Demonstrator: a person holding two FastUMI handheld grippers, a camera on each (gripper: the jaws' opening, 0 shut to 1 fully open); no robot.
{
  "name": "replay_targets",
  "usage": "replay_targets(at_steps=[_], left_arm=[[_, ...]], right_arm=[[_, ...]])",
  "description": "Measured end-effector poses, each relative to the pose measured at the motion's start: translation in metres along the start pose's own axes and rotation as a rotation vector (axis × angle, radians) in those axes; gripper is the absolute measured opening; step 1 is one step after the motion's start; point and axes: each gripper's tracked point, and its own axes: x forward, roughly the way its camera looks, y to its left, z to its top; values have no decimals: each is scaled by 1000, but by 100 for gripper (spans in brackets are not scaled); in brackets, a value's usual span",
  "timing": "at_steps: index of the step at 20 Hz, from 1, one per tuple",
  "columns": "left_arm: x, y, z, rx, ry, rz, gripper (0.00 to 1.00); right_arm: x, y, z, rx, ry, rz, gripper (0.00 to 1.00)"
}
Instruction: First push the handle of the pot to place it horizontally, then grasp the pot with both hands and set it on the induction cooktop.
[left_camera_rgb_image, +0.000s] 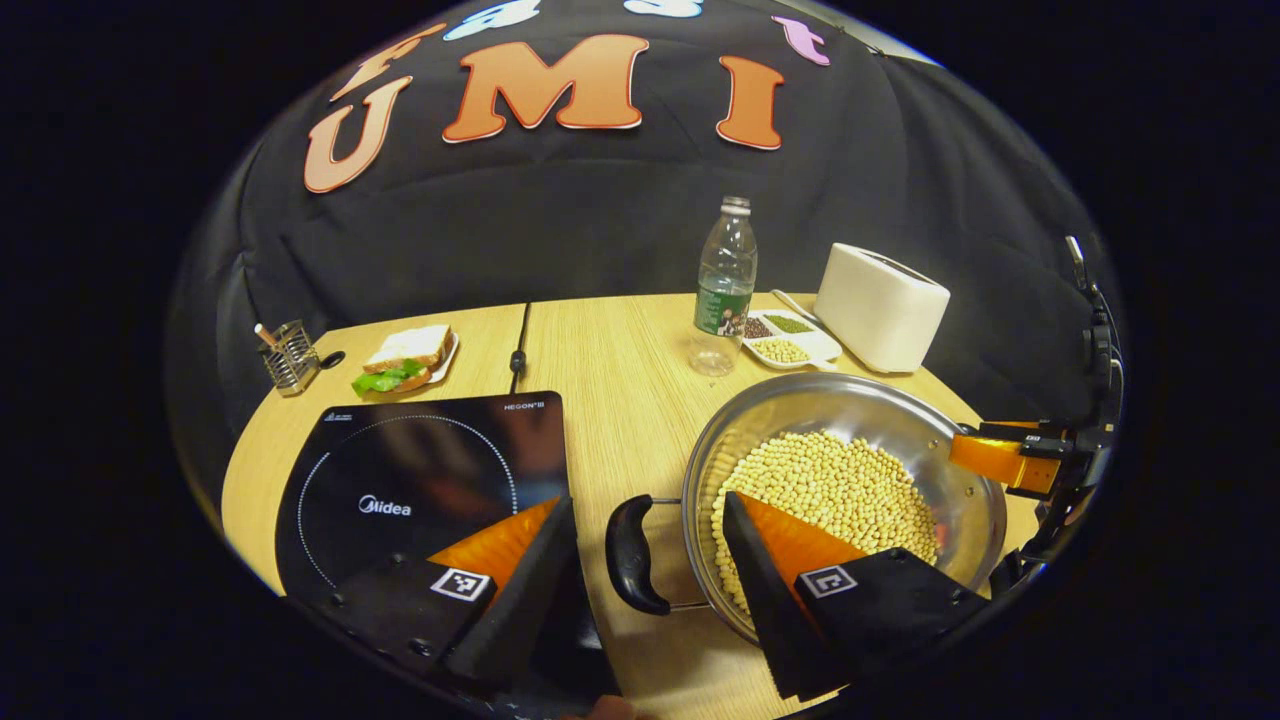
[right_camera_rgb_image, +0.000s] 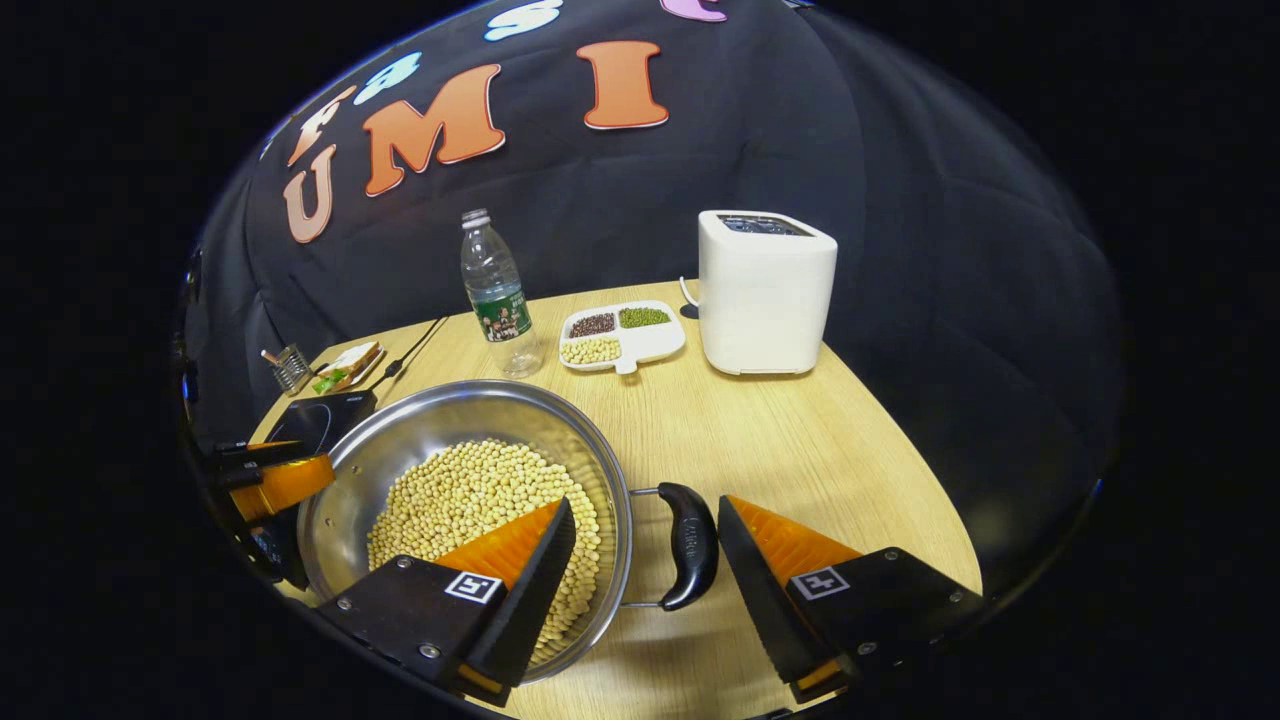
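So both grippers were wide open and holding nothing at this point. In the left gripper view, the left gripper (left_camera_rgb_image: 648, 545) sat at the bottom of the frame with its fingers spread either side of the pot's black left handle (left_camera_rgb_image: 630, 555), not touching it as far as I could tell. One finger hung over the cooktop (left_camera_rgb_image: 400, 480) at lower left, the other over the beans (left_camera_rgb_image: 830, 490) inside the pot (left_camera_rgb_image: 960, 480).

Same deal in the right gripper view: the right gripper (right_camera_rgb_image: 647, 540) at the bottom of the frame straddled the other black handle (right_camera_rgb_image: 692, 545), one finger over the pot's rim and beans, the other over bare table (right_camera_rgb_image: 800, 440). You could also spot each gripper peeking in at the far edge of the other's view.

The pot, steel and loaded with yellowish beans, sat on the wooden table just right of the cooktop in the left gripper view. Not on it yet.

My read: both handles already looked flat, so the pushing step seemed done and this was the line-up for the two-handed grab. Next move would call for closing both grippers on the handles evenly, then lifting level so the beans don't slosh, and carrying it sideways onto the cooktop.

Further back: a water bottle (right_camera_rgb_image: 497, 290), a divided snack dish (right_camera_rgb_image: 625, 335), a white toaster (right_camera_rgb_image: 765, 290), and a sandwich (left_camera_rgb_image: 405, 358) upper left.
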Motion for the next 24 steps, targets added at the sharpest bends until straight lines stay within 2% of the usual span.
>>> replay_targets(at_steps=[5, 7, 10, 12, 13, 15, 16, 19, 20, 21, 24], left_arm=[[17, -6, -10, -27, 48, -15, 96], [18, -12, -12, -21, 64, -15, 89], [24, 4, -14, -7, 89, 36, 89], [25, -1, -14, -35, 99, 11, 67], [23, -1, -13, -36, 102, 15, 69], [18, 0, -13, -9, 117, 38, 60], [15, 0, -7, 3, 104, 44, 60], [-3, 3, 12, 4, 64, 39, 60], [-12, 2, 23, 10, 49, 39, 57], [-18, 3, 32, 15, 35, 38, 63], [-39, 9, 46, -6, 17, 28, 60]], right_arm=[[12, -4, -5, -12, 31, -17, 86], [16, -6, -8, 5, 48, -24, 80], [23, -9, -12, 19, 66, -30, 66], [17, -9, -10, 17, 64, -27, 63], [18, -9, -9, 30, 60, -26, 61], [16, -7, -9, 75, 75, -19, 54], [14, -6, -8, 79, 77, -16, 51], [-5, -1, 13, 113, 32, 3, 51], [-13, 1, 21, 109, 16, 1, 51], [-21, 2, 28, 101, 2, 0, 51], [-41, 10, 51, 86, -33, 1, 50]])
